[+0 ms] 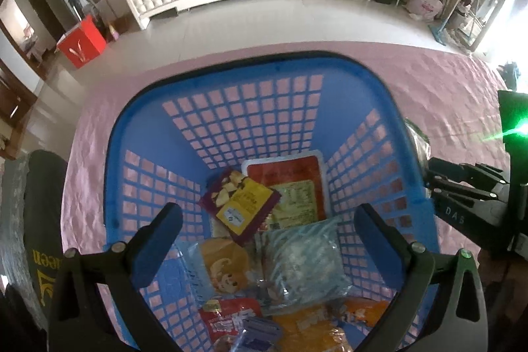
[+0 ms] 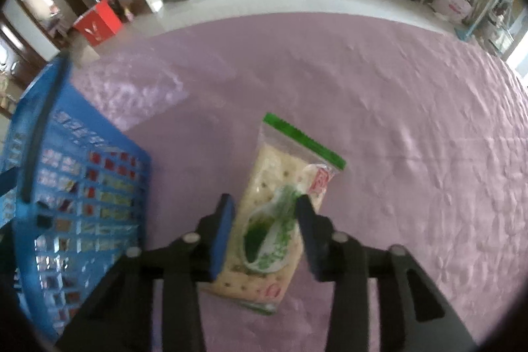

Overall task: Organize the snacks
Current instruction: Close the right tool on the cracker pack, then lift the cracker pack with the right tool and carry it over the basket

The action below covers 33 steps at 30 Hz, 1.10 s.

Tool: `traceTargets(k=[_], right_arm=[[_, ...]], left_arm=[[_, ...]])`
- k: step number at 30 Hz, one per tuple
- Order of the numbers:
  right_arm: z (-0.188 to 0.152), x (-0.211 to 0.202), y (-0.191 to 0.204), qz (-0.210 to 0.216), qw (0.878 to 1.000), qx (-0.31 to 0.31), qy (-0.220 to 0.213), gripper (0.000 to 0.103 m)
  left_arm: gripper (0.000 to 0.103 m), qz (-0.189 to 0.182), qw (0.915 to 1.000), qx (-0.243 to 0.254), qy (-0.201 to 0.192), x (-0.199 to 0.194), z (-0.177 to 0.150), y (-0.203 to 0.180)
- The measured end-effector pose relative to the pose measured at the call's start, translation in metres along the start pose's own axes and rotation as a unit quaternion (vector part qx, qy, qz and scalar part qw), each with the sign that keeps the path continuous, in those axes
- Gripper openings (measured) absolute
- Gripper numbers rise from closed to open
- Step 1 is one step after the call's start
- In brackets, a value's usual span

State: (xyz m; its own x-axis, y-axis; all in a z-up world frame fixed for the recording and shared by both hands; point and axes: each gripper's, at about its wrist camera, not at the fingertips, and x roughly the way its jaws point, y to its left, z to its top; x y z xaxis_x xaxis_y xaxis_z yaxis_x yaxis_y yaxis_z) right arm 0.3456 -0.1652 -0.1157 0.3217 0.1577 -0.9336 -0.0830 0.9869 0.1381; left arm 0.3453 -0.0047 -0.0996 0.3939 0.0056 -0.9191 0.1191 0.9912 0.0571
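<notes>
My right fingers straddle cracker pack beside basket, contact unclear; left fingers released over snacks inside.

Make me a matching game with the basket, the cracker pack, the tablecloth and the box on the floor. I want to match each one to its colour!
Things:
1. basket
2. cracker pack
3. tablecloth
4. box on the floor

Colours:
A. red
B. pink
C. blue
D. clear with a green strip

Pairs: 1-C, 2-D, 3-B, 4-A
</notes>
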Motion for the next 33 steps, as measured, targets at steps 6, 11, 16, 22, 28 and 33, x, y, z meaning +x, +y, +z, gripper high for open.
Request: traceTargets(k=[6,11,16,22,28,33], right_arm=[[-0.007,-0.023,0.010,0.012,0.999,-0.027,-0.028,0.009],[-0.019,-0.051,0.011,0.033,0.997,-0.041,-0.054,0.006],[-0.028,-0.093,0.020,0.036,0.992,-0.066,-0.101,0.006],[-0.035,-0.154,0.043,0.066,0.981,-0.092,-0.158,0.006],[-0.039,-0.198,0.082,0.089,0.967,-0.132,-0.200,0.006],[-0.043,-0.216,0.106,0.104,0.957,-0.161,-0.218,0.006]], left_arm=[[0.103,0.005,0.9997,0.020,-0.016,-0.015,-0.005,-0.009],[0.103,-0.002,0.9994,0.020,-0.028,-0.030,-0.012,-0.013],[0.103,-0.007,0.9983,0.024,-0.052,-0.054,-0.020,-0.016],[0.103,-0.016,0.9949,0.029,-0.095,-0.096,-0.029,-0.011],[0.103,-0.014,0.9909,0.026,-0.131,-0.136,-0.042,-0.002],[0.103,-0.021,0.9870,0.020,-0.158,-0.161,-0.054,0.013]])
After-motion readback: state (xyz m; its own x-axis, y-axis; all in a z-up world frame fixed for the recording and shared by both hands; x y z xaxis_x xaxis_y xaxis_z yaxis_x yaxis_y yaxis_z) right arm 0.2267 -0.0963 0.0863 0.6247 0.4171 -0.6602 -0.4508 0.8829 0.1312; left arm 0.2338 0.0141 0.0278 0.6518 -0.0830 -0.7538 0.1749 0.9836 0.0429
